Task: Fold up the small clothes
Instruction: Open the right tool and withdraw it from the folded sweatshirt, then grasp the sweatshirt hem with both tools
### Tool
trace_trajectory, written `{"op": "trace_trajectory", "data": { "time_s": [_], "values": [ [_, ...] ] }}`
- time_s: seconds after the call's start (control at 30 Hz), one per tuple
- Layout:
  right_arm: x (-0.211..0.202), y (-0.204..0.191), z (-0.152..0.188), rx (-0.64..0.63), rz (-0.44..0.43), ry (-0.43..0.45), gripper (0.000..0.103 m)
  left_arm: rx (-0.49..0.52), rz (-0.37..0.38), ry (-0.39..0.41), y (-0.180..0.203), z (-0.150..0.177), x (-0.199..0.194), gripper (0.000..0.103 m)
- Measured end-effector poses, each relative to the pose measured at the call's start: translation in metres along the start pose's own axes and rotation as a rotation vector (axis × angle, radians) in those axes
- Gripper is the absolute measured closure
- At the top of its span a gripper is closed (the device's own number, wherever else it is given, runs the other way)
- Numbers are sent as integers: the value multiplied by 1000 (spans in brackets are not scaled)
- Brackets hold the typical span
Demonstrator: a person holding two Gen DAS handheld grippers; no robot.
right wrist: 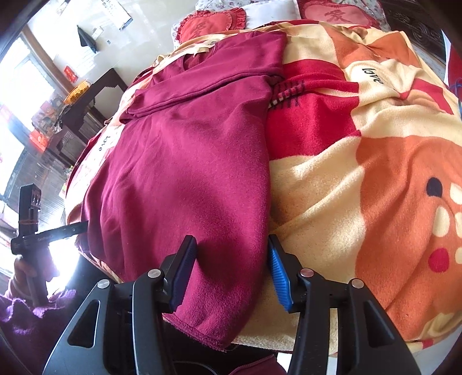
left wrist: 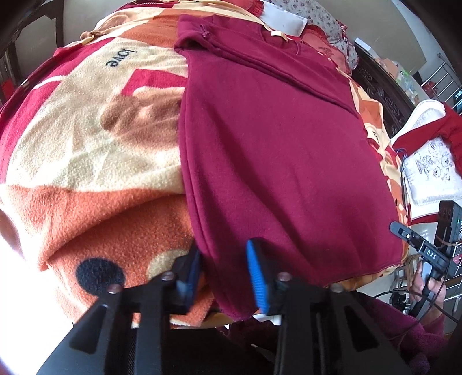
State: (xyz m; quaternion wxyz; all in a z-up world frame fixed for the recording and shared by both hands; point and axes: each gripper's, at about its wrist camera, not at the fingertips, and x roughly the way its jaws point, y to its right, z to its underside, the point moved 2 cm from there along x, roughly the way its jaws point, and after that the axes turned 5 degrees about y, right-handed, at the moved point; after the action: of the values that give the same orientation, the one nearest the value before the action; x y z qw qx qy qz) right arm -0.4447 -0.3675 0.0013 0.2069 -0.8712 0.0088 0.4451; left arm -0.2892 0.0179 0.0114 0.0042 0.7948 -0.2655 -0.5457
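Observation:
A maroon sweatshirt (left wrist: pixel 277 138) lies flat on a patterned fleece blanket (left wrist: pixel 86 150), sleeves folded across its upper part. My left gripper (left wrist: pixel 223 265) is open and straddles the sweatshirt's near left hem corner, one blue pad on each side of the edge. In the right wrist view the same sweatshirt (right wrist: pixel 187 161) lies on the blanket (right wrist: pixel 361 178). My right gripper (right wrist: pixel 232 259) is open around the near right hem corner, the cloth between its pads. Neither is closed on the cloth.
Red heart cushions (right wrist: pixel 208 26) and a floral pillow sit at the bed's head. A dark carved bed frame (left wrist: pixel 381 92) and a white embroidered cushion (left wrist: pixel 430 170) are at the right. The other gripper's handle (left wrist: pixel 433 253) shows at the edge.

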Motion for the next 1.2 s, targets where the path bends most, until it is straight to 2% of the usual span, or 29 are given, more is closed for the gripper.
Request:
{"op": "trace_trajectory", "data": {
  "time_s": [0.03,0.07,0.1,0.3,0.4,0.5,0.67,0.8,0.83,0.87,0.9,0.93,0.97,1.07,1.13,1.2],
  "values": [
    [0,-3,1,-26,17,1,79,5,-8,-2,1,0,-1,90],
    [0,-7,1,-57,37,-4,96,14,-26,1,2,0,-3,91],
    [-2,-11,1,-91,50,-8,103,25,-43,7,4,0,-6,93],
    [-19,-23,-8,-145,32,32,103,74,-90,56,13,-1,-22,94],
    [-14,-17,-6,-131,32,6,103,74,-96,53,13,0,-19,94],
    [-3,-6,0,-72,26,-43,92,77,-101,48,13,1,-16,94],
    [-3,-3,4,-44,-15,-31,86,103,-113,32,18,3,-8,92],
    [3,-3,5,-48,-29,-24,86,90,-110,11,16,4,0,85],
    [3,-4,5,-57,-30,-25,88,85,-106,10,15,3,1,85],
    [3,-5,5,-71,-25,-25,94,81,-102,9,14,3,2,85],
    [1,-5,4,-77,-21,-21,99,75,-95,8,13,3,1,85],
    [1,-5,2,-71,-27,-15,103,71,-81,9,12,3,0,91],
    [-1,-5,1,-61,-35,-8,103,71,-58,9,12,2,-3,95],
    [-10,-11,-4,-62,-72,10,103,86,13,20,14,-9,-19,96],
    [-21,-19,-14,-74,-135,36,103,53,116,57,10,-26,-41,96],
    [-34,-26,-27,-75,-211,68,103,44,149,109,8,-43,-60,96]
  ]
}}
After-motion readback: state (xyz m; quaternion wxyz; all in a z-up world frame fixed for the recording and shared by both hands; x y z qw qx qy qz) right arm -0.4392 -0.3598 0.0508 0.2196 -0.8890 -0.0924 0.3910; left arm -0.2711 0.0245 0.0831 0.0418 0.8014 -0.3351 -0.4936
